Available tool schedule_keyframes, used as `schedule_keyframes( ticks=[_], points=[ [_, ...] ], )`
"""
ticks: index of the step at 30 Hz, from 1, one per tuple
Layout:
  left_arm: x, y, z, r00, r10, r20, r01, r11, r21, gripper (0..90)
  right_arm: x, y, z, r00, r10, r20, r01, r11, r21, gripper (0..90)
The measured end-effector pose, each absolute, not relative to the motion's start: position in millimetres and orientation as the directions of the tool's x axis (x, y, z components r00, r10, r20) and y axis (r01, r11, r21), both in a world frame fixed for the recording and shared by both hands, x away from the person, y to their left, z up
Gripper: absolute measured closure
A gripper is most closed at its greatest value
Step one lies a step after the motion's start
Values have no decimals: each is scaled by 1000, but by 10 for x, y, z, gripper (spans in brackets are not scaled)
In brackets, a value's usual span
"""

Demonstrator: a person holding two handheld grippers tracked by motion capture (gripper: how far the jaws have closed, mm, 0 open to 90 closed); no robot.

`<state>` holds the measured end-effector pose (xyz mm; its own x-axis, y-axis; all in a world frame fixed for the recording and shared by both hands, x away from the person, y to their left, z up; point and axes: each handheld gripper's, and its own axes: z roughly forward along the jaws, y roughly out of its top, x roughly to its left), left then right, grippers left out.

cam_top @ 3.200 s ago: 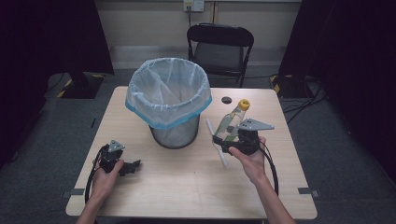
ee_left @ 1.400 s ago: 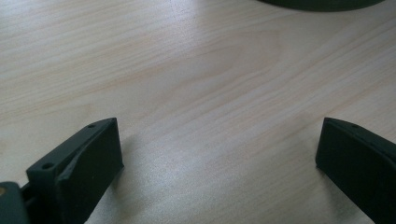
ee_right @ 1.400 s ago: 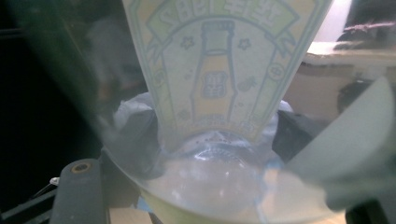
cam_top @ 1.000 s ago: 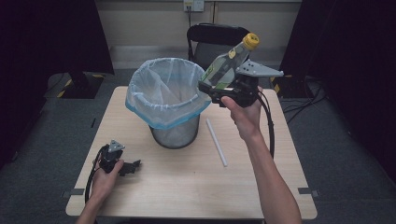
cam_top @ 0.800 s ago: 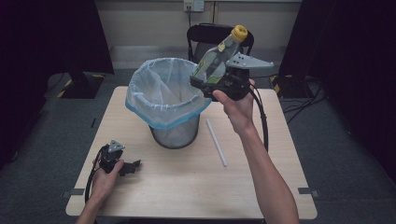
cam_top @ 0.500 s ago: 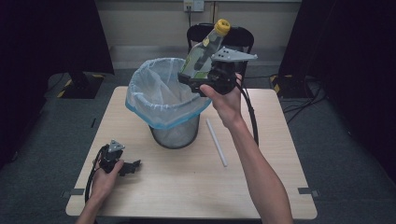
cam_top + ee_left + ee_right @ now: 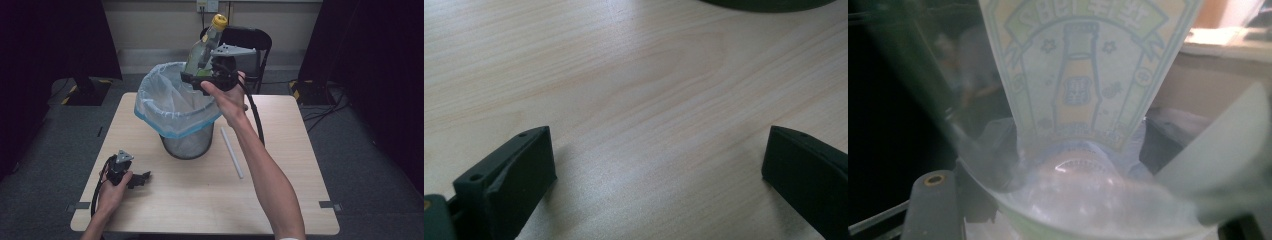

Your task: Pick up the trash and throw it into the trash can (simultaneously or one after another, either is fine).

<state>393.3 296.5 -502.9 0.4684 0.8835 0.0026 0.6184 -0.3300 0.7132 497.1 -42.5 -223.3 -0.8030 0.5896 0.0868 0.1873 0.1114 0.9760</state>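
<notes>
A clear plastic bottle (image 7: pixel 202 44) with a yellow cap and a green label is held tilted above the rim of the mesh waste bin (image 7: pixel 187 144), which is lined with a pale blue bag (image 7: pixel 165 100). My right gripper (image 7: pixel 196 76) is shut on the bottle's lower part, over the bin's right rim. In the right gripper view the bottle (image 7: pixel 1088 110) is close up, its label facing the camera. My left gripper (image 7: pixel 142 179) rests on the table at the front left, jaws wide open over bare wood (image 7: pixel 659 150) with nothing between them.
A white straw-like stick (image 7: pixel 232 151) lies on the table right of the bin. A black chair (image 7: pixel 252 42) stands behind the table. The wooden table (image 7: pixel 200 200) has free room in front of the bin.
My right gripper has carried the bottle leftward and slightly up, from beside the bin to over its right rim. The left gripper has stayed where it was.
</notes>
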Motion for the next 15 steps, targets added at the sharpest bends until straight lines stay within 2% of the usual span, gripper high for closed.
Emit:
schedule_keyframes(
  ticks=[15],
  points=[
    [3932,2965,-5030,468,884,2,619,-329,713,1,5282,-271,-2288,-786,607,120,260,147,954,275]
  ],
)
